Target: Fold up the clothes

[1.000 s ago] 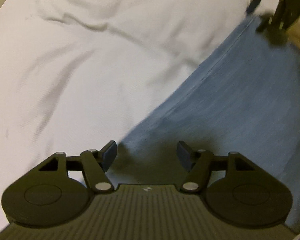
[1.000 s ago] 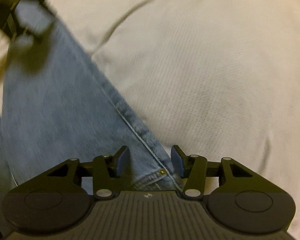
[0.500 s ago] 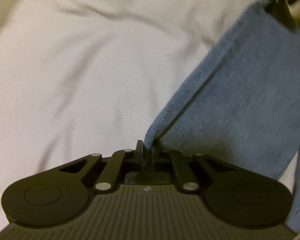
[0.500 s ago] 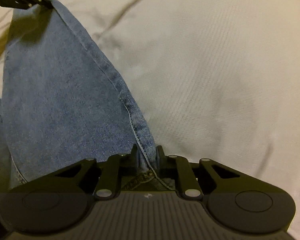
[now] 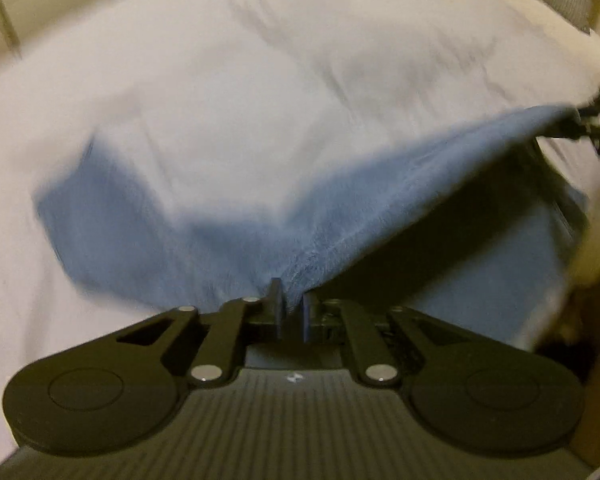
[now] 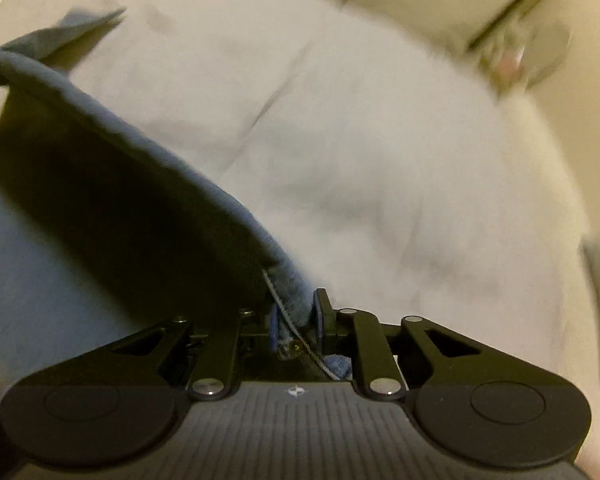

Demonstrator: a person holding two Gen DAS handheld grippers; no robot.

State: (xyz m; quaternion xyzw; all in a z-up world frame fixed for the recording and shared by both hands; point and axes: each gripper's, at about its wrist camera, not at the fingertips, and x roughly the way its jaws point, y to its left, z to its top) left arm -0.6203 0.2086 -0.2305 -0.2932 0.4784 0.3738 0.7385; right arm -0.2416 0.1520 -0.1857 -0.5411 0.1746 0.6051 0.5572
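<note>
The left tongs [image 5: 291,304] are closed down on an edge of the blue jeans [image 5: 360,208], the denim pinched between the two pads. From there the raised edge runs up and to the right, to the right tongs [image 5: 592,124], which show only as a dark blur at the frame's border. Left of the left tongs, more denim lies smeared by motion blur on the white bedsheet [image 5: 260,80].

In the right wrist view the right tongs [image 6: 296,320] are likewise clamped on the jeans [image 6: 228,208], with a stitched seam and a small rivet showing between the pads. The fabric's underside, left of the tongs, falls in deep shadow. The bedsheet [image 6: 380,140] fills the space ahead, blurred at the far right.
</note>
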